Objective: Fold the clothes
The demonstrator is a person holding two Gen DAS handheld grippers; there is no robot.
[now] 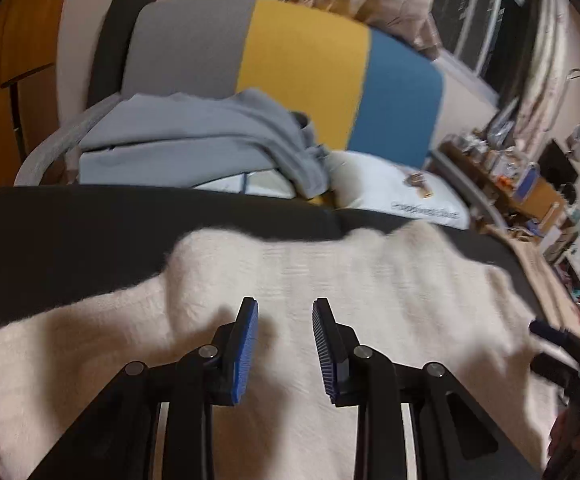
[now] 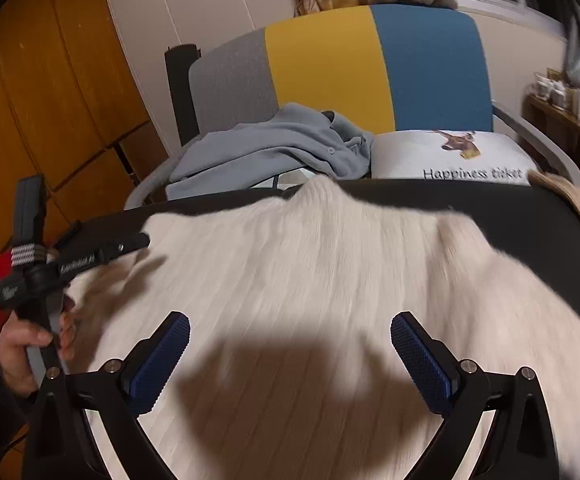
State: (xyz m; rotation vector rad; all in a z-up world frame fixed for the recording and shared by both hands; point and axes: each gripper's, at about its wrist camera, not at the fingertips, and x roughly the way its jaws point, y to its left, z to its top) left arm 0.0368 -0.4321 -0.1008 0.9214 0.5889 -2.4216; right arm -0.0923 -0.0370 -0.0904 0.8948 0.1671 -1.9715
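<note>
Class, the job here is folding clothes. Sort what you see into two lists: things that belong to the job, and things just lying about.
Belongs to the job:
- cream knit garment spread on the black surface
- left gripper, jaws empty
- right gripper, jaws wide, empty
- grey-blue garment on the chair, perhaps next

Lying about:
- striped chair
- white cushion
- cluttered shelf

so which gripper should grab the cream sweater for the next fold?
Right, probably. The right gripper hangs wide open over the cream sweater; the left gripper stands nearly closed, nothing between its pads.
</note>
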